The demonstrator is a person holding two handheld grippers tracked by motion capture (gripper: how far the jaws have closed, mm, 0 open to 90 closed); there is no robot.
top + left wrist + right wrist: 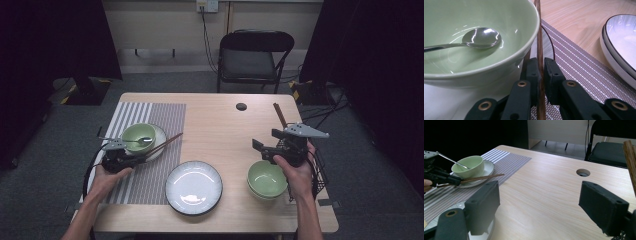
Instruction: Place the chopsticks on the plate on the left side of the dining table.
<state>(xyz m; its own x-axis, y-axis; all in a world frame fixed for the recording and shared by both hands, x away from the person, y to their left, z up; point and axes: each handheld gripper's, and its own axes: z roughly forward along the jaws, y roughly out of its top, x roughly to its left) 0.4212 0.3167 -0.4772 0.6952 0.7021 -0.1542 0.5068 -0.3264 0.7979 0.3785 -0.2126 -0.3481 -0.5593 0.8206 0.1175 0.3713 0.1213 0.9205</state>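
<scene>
Now | left gripper (540, 75) fingers clamped on chopsticks (539, 37) | right gripper (546, 207) fingers apart, empty

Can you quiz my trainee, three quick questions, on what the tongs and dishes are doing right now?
1. True or false: the left tongs are shut on the brown wooden chopsticks.
2. What lies in the pale green ceramic bowl on the small white plate?
A. a fork
B. a shiny metal spoon
C. nothing
3. Fill in: the right tongs stand ____.

Key: 1 true; 2 B; 3 open.
</scene>
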